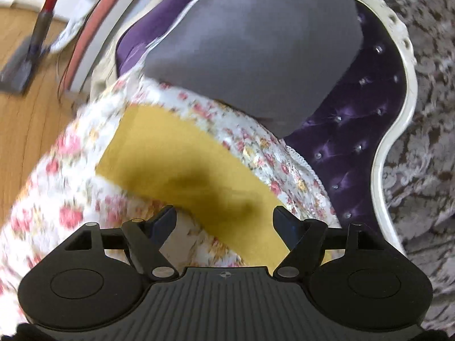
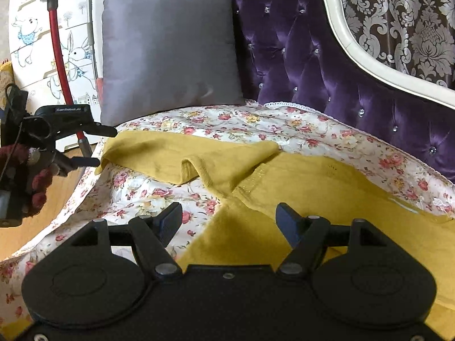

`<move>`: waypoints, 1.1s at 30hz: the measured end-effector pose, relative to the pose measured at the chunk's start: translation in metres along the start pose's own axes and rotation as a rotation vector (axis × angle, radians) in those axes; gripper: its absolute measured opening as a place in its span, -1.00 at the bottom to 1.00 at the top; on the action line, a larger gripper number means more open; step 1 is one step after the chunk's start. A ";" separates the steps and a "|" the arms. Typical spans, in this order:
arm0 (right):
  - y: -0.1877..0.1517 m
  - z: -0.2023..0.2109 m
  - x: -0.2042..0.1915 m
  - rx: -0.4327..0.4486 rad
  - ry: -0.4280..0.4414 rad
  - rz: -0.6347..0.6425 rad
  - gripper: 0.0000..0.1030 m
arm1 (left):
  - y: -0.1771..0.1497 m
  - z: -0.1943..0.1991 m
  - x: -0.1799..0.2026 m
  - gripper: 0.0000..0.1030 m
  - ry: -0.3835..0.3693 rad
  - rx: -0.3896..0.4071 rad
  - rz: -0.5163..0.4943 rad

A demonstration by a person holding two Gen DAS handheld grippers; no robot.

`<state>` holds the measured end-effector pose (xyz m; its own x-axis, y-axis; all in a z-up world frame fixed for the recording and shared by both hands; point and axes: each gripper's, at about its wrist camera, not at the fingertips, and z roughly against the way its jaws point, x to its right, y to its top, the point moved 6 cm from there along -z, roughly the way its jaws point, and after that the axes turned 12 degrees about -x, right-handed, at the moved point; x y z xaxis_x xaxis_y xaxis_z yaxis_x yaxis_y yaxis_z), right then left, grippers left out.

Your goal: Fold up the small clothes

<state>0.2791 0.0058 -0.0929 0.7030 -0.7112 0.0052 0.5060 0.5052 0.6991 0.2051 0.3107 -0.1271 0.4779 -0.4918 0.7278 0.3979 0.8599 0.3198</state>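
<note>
- Two tongs work over one mustard-yellow garment (image 2: 298, 187), which lies spread on a floral cover (image 2: 284, 126) draped over a purple tufted sofa (image 2: 312, 65).
- Right tongs (image 2: 229, 217) stand wide apart with nothing gripped; the garment's near edge lies just beyond and below them, partly between the fingers.
- Left tongs (image 1: 224, 220) also gape, holding nothing; a yellow strip of the garment (image 1: 182, 164) runs diagonally ahead of the tips.
- In the right view, the left tongs (image 2: 106, 146) sit beside the garment's folded-over left end, apparently not gripping it.
- Grey cushion (image 2: 167, 54) leans behind the garment.
</note>
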 end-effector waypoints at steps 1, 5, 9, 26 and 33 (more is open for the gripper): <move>-0.001 -0.001 0.000 -0.002 -0.001 0.001 0.45 | 0.000 -0.001 -0.002 0.43 -0.022 -0.004 0.021; -0.003 0.000 0.001 -0.005 -0.006 0.000 0.45 | 0.004 -0.009 -0.001 0.43 -0.083 -0.004 0.053; -0.004 0.001 0.004 -0.004 -0.006 -0.013 0.45 | 0.014 -0.018 -0.001 0.43 -0.093 0.014 0.084; -0.020 0.034 0.052 0.028 -0.065 -0.146 0.46 | -0.025 -0.009 0.236 -0.95 -0.079 0.166 -0.649; -0.059 0.073 0.127 0.007 -0.213 -0.347 0.46 | -0.159 -0.080 0.339 0.01 -0.226 -0.131 -0.914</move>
<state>0.3019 -0.1506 -0.0812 0.3715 -0.9246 -0.0845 0.6909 0.2145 0.6903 0.3664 -0.0036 0.0200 -0.2197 -0.9166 0.3340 0.6338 0.1261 0.7631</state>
